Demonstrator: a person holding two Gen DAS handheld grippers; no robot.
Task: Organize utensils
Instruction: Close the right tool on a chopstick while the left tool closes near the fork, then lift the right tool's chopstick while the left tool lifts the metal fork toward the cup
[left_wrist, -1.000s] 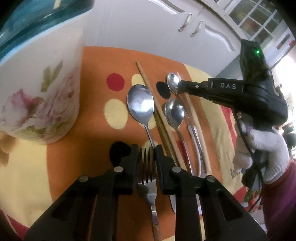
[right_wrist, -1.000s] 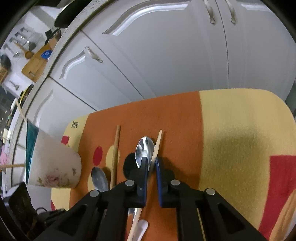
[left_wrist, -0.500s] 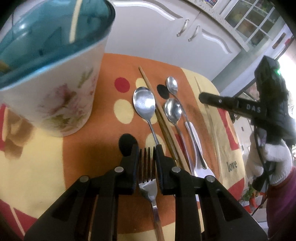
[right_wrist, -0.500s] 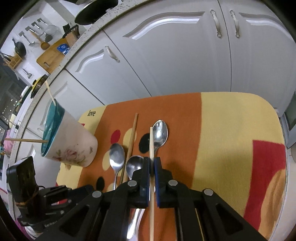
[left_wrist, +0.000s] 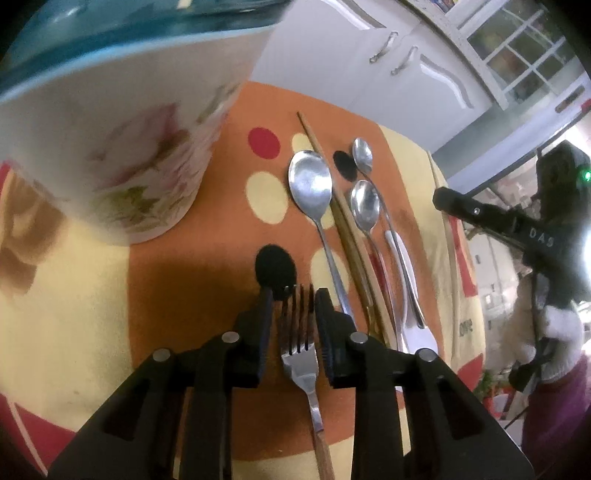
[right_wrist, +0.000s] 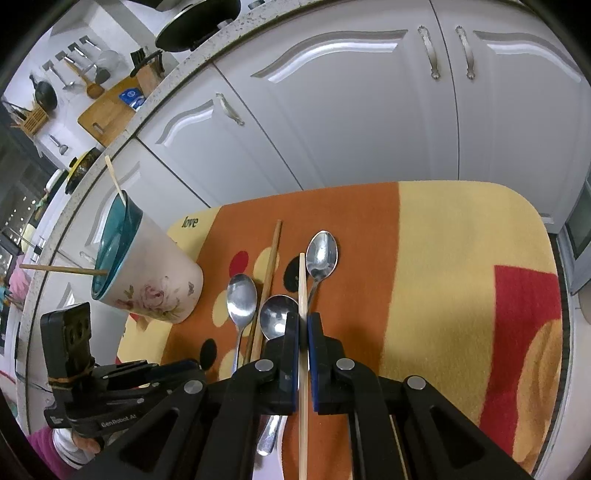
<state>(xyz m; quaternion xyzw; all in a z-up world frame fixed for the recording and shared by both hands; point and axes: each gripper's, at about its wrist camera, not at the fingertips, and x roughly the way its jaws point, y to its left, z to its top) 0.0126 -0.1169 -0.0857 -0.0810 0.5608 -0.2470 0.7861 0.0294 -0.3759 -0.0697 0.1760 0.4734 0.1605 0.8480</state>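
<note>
Right gripper (right_wrist: 303, 323) is clamped on a pale chopstick (right_wrist: 303, 295), which runs straight out between the pads and points away from me, lifted clear of the orange and yellow mat (right_wrist: 454, 258). From my remote seat I judge the cup (right_wrist: 147, 273) as the place it should go: it stands well off to the left of this gripper, leaning, with two sticks already poking out of it. So I would have to swing the chopstick left and tip it upright over the blue rim.

On the other side, my left gripper (left_wrist: 295, 295) straddles the fork (left_wrist: 297, 332), whose tines point forward between the fingers. Its jaws have just been opening and I see gaps on both sides, so the fork lies released on the mat. The cup sits close on that side, up and to the left. Three spoons (left_wrist: 309, 184) and a darker chopstick (left_wrist: 343, 221) wait on the mat.
</note>
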